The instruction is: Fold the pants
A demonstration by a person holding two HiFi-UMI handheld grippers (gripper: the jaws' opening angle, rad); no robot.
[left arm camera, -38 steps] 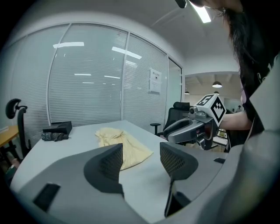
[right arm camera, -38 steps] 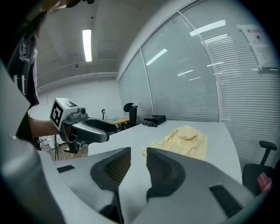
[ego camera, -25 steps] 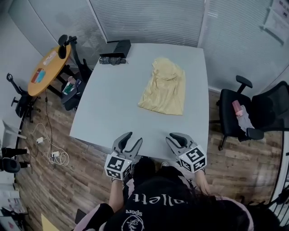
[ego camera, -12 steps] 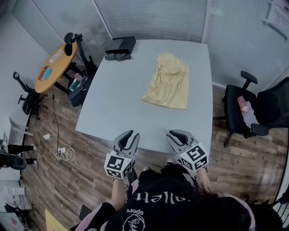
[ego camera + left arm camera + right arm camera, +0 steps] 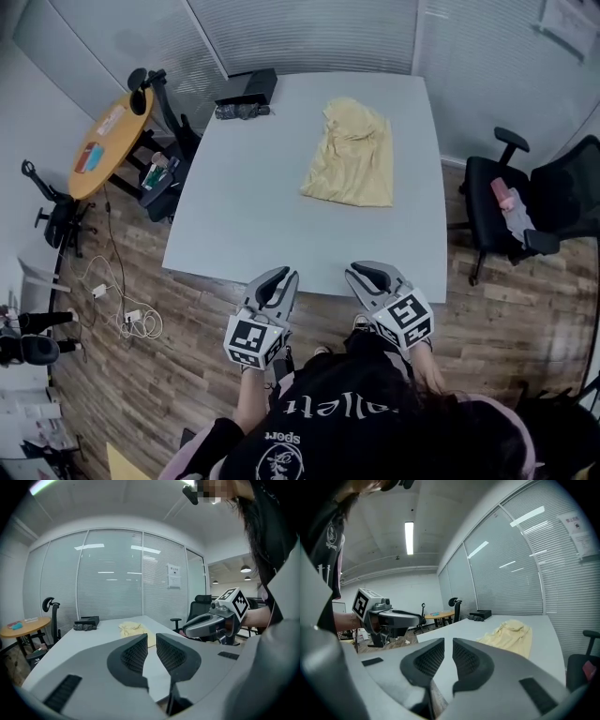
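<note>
Head view: crumpled pale-yellow fabric pants (image 5: 349,164) lie on the grey bench (image 5: 244,216), well ahead of the left tongs (image 5: 279,277) and right tongs (image 5: 366,272); judged, folding is not yet begun.
Left gripper view: the left tongs (image 5: 151,639) are closing on nothing.
Right gripper view: the right tongs (image 5: 448,644) are closing, also empty.

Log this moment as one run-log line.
stage: pre-grasp | left gripper: closing, empty | right gripper: closing, empty | pants: rumpled on table, untouched

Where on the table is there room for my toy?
The whole near half of the table is bare, plus the left side beside the yellow pants. Crowded: the far left corner, with a black box and dark bundle.
</note>
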